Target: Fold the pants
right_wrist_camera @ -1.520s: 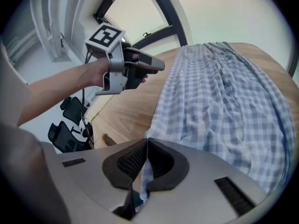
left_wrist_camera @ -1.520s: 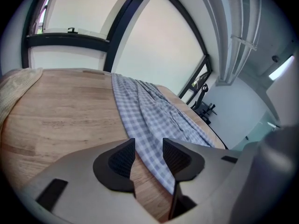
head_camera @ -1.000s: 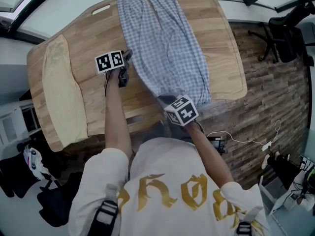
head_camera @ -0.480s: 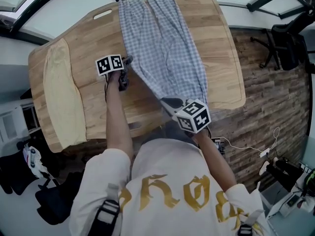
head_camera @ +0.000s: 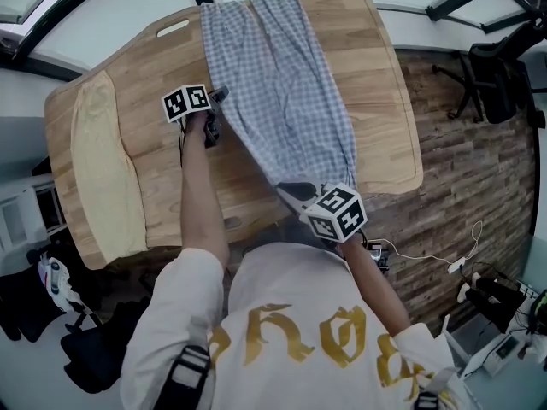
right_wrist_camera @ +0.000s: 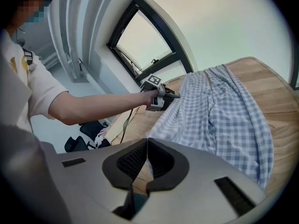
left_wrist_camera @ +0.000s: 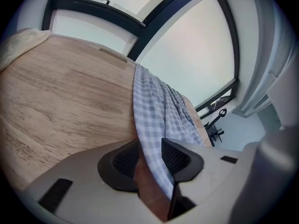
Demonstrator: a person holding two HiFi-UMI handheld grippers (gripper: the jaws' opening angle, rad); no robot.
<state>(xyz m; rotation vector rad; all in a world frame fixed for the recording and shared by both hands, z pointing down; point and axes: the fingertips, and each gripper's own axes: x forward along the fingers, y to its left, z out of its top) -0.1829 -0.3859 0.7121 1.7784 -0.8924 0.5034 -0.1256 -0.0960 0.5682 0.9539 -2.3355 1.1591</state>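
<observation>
Pants (head_camera: 282,84): blue-and-white check, laid lengthwise on the wooden table (head_camera: 154,67). In the head view they run from the table's 12 o'clock edge down toward its 5 o'clock corner. The cloth lies mostly flat, with a lengthwise crease between the two legs. The near end narrows to a point at about 6 o'clock.

Left gripper (head_camera: 214,114): at the 9 o'clock edge of the pants, roughly halfway along their length, with its marker cube (head_camera: 186,102) on the side away from the cloth. In the left gripper view the gripper (left_wrist_camera: 150,148) has its jaws apart. The pants (left_wrist_camera: 154,111) edge runs between them, against the pad at 3 o'clock. Bare table wood shows in the gap beside the other pad, so there is no pinch.

Right gripper (head_camera: 295,190): at the near end of the pants, over the table's 6 o'clock edge, with its marker cube (head_camera: 338,213) toward the person. In the right gripper view the gripper (right_wrist_camera: 146,146) has its pads drawn together. A thin slip of pale cloth is caught between them, and the pants (right_wrist_camera: 219,111) spread away from the tips toward 1 o'clock. The left gripper (right_wrist_camera: 166,94) shows beyond, at the far edge of the cloth at 12 o'clock.

Cream cloth (head_camera: 98,169): a long folded piece along the table's 9 o'clock side, well apart from the pants and both grippers.
</observation>
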